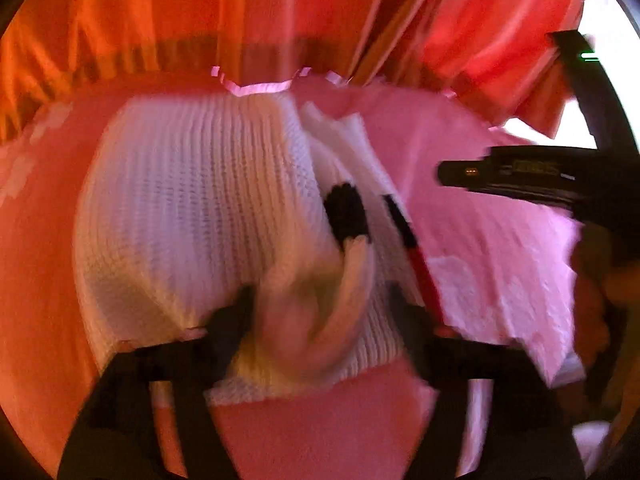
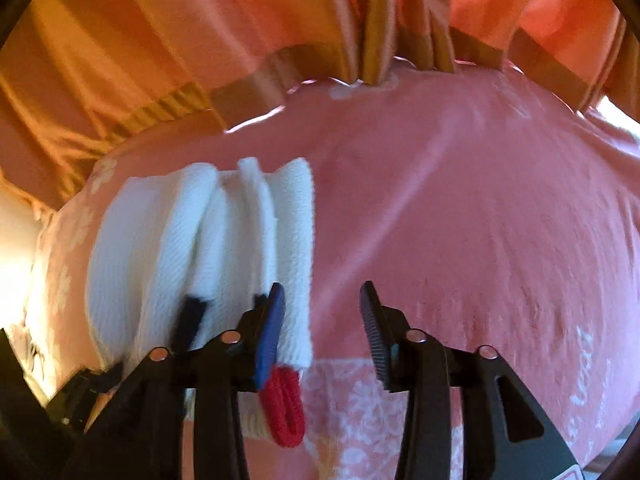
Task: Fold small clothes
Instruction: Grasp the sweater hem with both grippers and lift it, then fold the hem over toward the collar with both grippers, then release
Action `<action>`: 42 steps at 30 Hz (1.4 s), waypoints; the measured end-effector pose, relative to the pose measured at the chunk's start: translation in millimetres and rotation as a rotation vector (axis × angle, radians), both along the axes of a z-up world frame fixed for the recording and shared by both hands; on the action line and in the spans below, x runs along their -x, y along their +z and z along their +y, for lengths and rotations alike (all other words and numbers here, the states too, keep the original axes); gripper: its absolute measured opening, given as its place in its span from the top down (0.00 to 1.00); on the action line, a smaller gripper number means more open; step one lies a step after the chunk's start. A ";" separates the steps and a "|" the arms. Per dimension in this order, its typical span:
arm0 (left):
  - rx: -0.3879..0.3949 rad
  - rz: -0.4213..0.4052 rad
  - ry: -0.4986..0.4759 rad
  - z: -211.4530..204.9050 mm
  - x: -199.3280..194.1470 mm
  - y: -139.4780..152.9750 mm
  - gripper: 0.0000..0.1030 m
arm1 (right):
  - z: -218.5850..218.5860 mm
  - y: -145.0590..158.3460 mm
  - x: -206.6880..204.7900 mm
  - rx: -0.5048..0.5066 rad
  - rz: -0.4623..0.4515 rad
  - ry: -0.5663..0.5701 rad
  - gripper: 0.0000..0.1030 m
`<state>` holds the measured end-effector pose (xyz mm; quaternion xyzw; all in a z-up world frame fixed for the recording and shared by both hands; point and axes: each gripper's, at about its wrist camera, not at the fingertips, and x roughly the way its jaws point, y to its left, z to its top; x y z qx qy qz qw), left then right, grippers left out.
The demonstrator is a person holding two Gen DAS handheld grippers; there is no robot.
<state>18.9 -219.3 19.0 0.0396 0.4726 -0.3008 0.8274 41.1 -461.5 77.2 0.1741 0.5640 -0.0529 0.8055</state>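
Observation:
A white knitted garment (image 1: 192, 208) with black trim (image 1: 346, 216) and a red cuff (image 2: 284, 408) lies folded on the pink bedspread (image 2: 460, 220). In the left wrist view my left gripper (image 1: 320, 316) hangs over its near edge. Its jaws stand wide apart, and a loose bunched fold lies between them with no pad pressing on it. My right gripper (image 2: 322, 320) is open just right of the garment with only bedspread between its fingers. Its blue-padded finger (image 2: 272, 332) sits at the garment's right edge. The right gripper (image 1: 460, 172) also shows at the right of the left wrist view.
Orange-red curtains (image 2: 200, 40) hang along the far edge of the bed. The pink bedspread has white floral print (image 2: 372, 412) near the front. Bright window light (image 1: 600, 20) shows at the top right of the left wrist view.

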 end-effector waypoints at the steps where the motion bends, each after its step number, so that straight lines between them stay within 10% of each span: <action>1: 0.010 -0.043 -0.010 9.6 5.7 9.1 0.18 | 2.9 3.2 1.3 -0.002 -0.008 0.008 0.43; 6: 0.026 -0.214 -0.014 59.2 18.9 37.8 0.10 | 43.0 2.8 -13.3 -0.087 -0.019 0.122 0.37; 13: 0.042 -0.062 0.057 84.1 -2.7 13.2 0.10 | 68.3 -25.5 -41.9 -0.176 0.054 0.107 0.34; 19: 0.003 -0.160 0.043 83.4 6.7 21.8 0.10 | 69.1 -47.7 -53.9 -0.325 0.102 0.039 0.31; 31: -0.035 -0.041 0.051 90.9 8.9 -1.7 0.10 | 93.6 -32.1 -60.5 -0.184 0.062 0.148 0.31; 34: -0.060 -0.020 0.049 88.4 8.6 -9.9 0.10 | 96.3 -41.6 -59.9 -0.191 0.065 0.156 0.83; 39: -0.091 0.015 0.074 92.9 2.3 -19.9 0.10 | 68.1 10.5 -47.7 -0.183 -0.060 0.120 0.84; 42: -0.087 0.032 0.091 95.6 -2.7 -21.8 0.10 | 67.2 -19.6 -45.9 -0.028 0.075 0.161 0.73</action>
